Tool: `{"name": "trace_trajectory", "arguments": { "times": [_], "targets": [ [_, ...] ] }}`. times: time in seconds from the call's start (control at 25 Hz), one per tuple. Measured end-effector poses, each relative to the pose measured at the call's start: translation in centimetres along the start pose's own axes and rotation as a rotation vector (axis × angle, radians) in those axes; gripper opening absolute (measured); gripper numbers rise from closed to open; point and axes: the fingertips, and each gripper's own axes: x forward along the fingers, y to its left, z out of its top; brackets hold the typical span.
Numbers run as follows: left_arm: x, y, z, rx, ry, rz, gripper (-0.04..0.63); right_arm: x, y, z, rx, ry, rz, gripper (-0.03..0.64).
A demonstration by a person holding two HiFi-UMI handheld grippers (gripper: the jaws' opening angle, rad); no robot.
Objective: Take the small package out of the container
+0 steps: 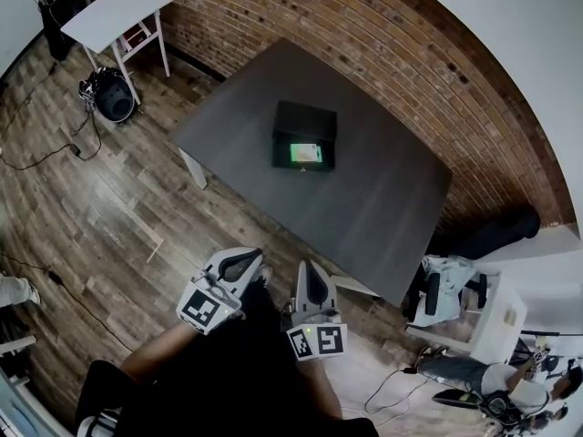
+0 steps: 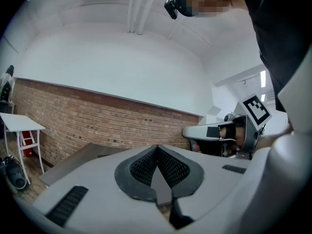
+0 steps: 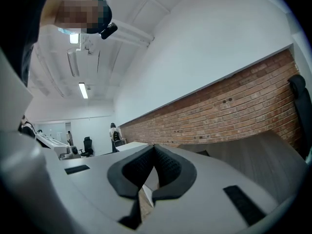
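A black open container [image 1: 305,121] stands in the middle of the dark grey table [image 1: 383,208]. Inside it lies a small green package [image 1: 306,153]. Both grippers are held close to the person's body, well short of the table's near edge. My left gripper [image 1: 242,262] is shut, its ribbed pads [image 2: 146,167] meeting at the tip with nothing between them. My right gripper [image 1: 311,282] is shut and empty too, its pads [image 3: 168,167] pressed together. The left gripper view shows the right gripper [image 2: 219,130] beside it and a corner of the table [image 2: 73,162].
A brick wall [image 1: 383,35] runs behind the table. A small white side table [image 1: 114,12] and a dark round bag [image 1: 114,98] stand at the far left on the wooden floor [image 1: 91,208]. An office chair [image 1: 442,289], cables and desks crowd the right.
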Motion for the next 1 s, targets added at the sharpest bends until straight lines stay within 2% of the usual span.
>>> {"name": "trace_trajectory", "arguments": {
  "times": [0.56,1.0],
  "targets": [
    [11.0,2.0,0.4,-0.009,0.007,0.117,0.032,5.2,-10.3,1.2,0.015,0.045,0.082,0.014],
    [14.3,2.6,0.9,0.011,0.012,0.152,0.032,7.4,-14.0,1.2,0.021,0.060,0.115,0.014]
  ]
}}
